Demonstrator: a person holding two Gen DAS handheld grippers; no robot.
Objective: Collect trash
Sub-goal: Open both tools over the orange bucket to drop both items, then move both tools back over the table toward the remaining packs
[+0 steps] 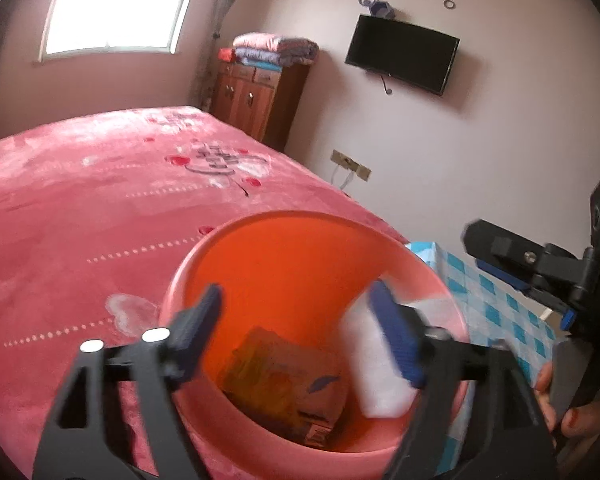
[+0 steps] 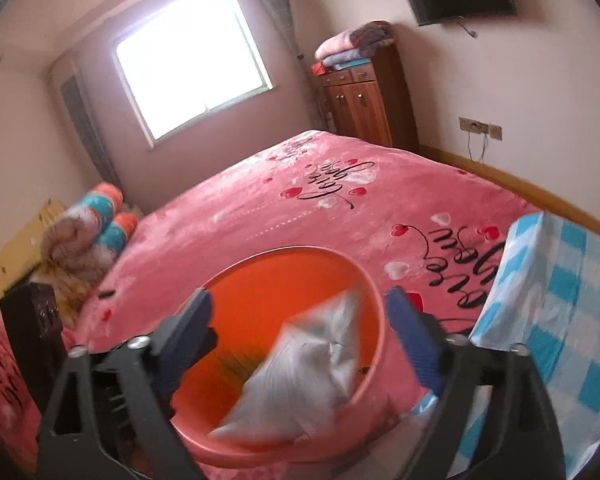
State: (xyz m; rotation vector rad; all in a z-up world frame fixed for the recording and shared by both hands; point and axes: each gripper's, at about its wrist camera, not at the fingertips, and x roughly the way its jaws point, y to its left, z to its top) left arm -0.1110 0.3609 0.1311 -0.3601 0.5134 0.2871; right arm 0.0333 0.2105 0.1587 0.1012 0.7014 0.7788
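Pink plush bedding printed with hearts and black script covers the bed (image 1: 80, 208), which fills most of both views. Against the far wall a brown wooden cabinet (image 1: 256, 96) is seen, with folded blankets (image 1: 276, 48) stacked on top, and a dark television (image 1: 402, 54) is mounted on the wall to its right. At the head of the bed a rolled quilt in orange, teal and white (image 2: 88, 228) is laid. A blue-and-white checked cloth (image 2: 560, 300) is spread over a surface just beside the foot of the bed.

An orange-pink plastic bin (image 1: 284, 240) is placed between the bed and the checked cloth, directly below both tools. Inside it, on the bottom, a crumpled yellow-brown wrapper (image 1: 284, 392) is seen lying.

The left gripper (image 1: 300, 336) is held over the bin's mouth with its jaws spread wide apart. A white piece of trash (image 1: 376, 368), blurred, is seen inside the bin's opening against the inner face of the right-hand finger; whether it is touching that finger cannot be told.

The right gripper (image 2: 300, 344) is likewise held above the bin with its jaws parted, nothing pinched between them. A silvery-white bag (image 2: 308, 372), motion-blurred, is seen between and below the fingers, over the bin's near rim. In the left wrist view the right gripper's body is visible at the right edge, held in a hand (image 1: 572, 408) with painted nails.
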